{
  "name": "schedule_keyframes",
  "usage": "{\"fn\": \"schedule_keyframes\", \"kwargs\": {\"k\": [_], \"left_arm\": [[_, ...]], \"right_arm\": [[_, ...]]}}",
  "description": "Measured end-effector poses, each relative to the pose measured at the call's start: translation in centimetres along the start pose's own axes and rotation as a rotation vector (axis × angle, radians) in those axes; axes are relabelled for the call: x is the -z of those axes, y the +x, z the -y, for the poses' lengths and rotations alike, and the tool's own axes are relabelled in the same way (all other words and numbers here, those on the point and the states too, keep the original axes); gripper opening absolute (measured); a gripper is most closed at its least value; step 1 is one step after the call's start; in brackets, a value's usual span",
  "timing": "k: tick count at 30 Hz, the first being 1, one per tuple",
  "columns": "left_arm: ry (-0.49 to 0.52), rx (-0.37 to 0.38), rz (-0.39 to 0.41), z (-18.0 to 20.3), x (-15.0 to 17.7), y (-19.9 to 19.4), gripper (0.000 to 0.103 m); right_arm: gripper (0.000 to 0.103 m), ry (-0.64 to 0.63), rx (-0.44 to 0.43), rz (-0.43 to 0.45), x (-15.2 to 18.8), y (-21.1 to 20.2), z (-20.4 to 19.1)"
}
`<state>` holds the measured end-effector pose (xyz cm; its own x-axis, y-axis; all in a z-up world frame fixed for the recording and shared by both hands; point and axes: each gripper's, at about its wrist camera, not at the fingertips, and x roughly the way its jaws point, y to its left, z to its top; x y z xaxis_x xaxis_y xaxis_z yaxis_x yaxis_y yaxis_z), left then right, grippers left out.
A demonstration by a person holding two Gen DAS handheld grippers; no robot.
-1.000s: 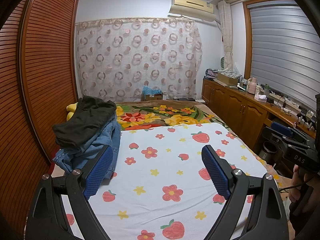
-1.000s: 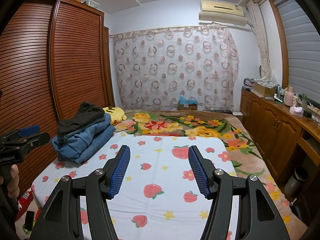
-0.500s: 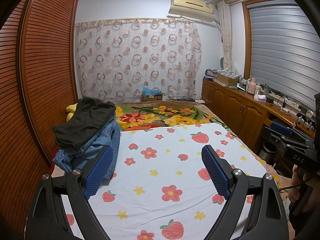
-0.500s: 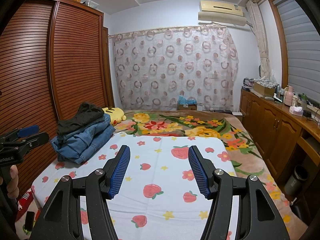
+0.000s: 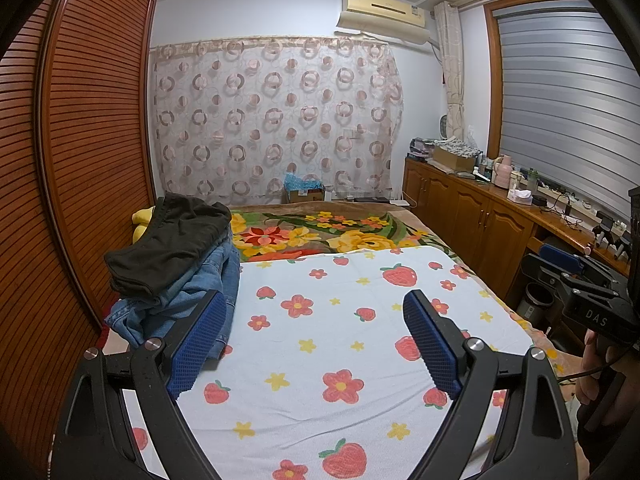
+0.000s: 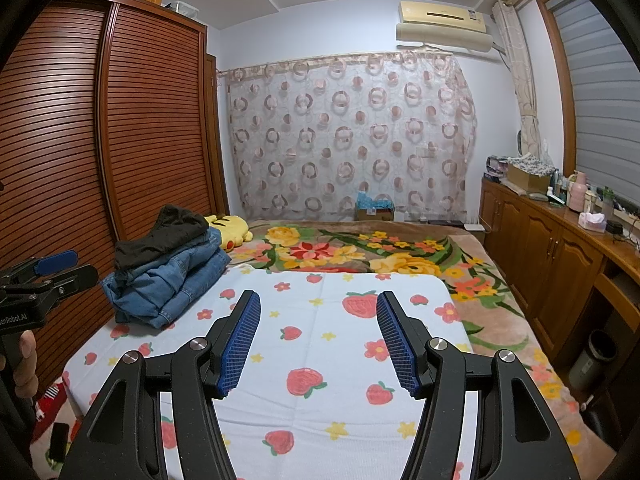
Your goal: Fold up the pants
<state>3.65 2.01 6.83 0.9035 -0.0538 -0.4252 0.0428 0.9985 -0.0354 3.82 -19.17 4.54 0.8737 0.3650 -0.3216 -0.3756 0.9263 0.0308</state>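
Pants stacked folded at far left of sheet; left gripper, right gripper held apart, empty.

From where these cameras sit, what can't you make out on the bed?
- Denim pants: their number, both views; dark pants cover them, folds merge.
- Yellow plush toy: mostly behind the pile, both views.
- Strawberry sheet: near edge hidden by left tongs.
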Motion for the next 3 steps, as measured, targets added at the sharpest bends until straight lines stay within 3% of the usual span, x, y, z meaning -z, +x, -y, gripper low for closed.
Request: {"fn": "schedule_keyframes", "kwargs": {"k": [3], "left_arm": [[0.000, -0.001, 0.000, -0.04, 0.05, 0.02, 0.091]], "right_arm": [[0.063, 0.000, 0.001, 0.001, -0.01, 0.00, 0.00]]}}
